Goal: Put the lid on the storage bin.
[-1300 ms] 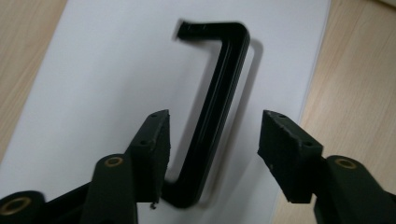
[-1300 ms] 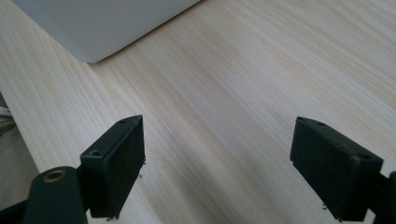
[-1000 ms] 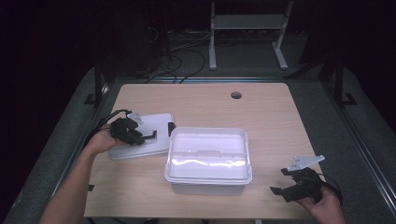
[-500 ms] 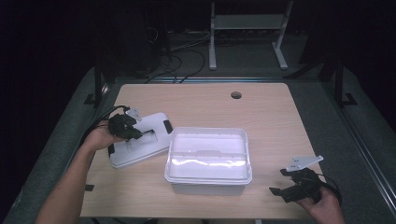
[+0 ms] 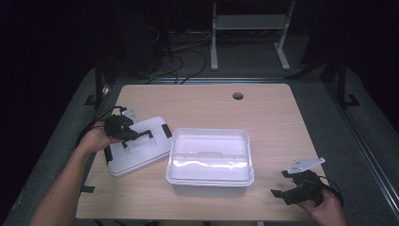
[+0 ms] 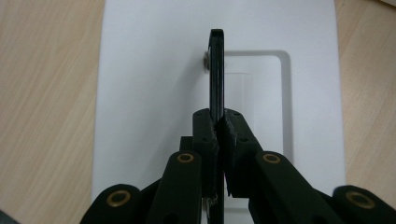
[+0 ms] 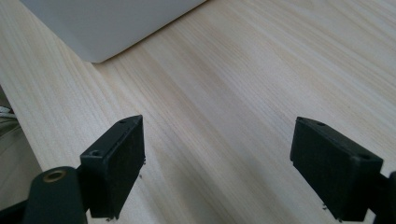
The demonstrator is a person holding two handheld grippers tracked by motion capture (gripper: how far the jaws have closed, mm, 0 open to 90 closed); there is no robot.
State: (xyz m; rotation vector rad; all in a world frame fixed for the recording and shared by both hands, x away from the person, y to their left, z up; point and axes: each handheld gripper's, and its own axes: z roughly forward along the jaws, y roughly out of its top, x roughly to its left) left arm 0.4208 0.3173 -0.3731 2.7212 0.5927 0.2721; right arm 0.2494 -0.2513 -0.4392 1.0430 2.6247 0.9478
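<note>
Lid shifted, tilted since earlier — left gripper jaws just closed onto its black handle for lifting; right gripper idle beside bin, jaws wide.

Lid flat on table, at 9 o'clock of the bin — edges near, contact not discernible. Handle upright at lid centre. Bin at table centre, toward 6 o'clock. Cable hole at 12 o'clock — well apart from bin.
</note>
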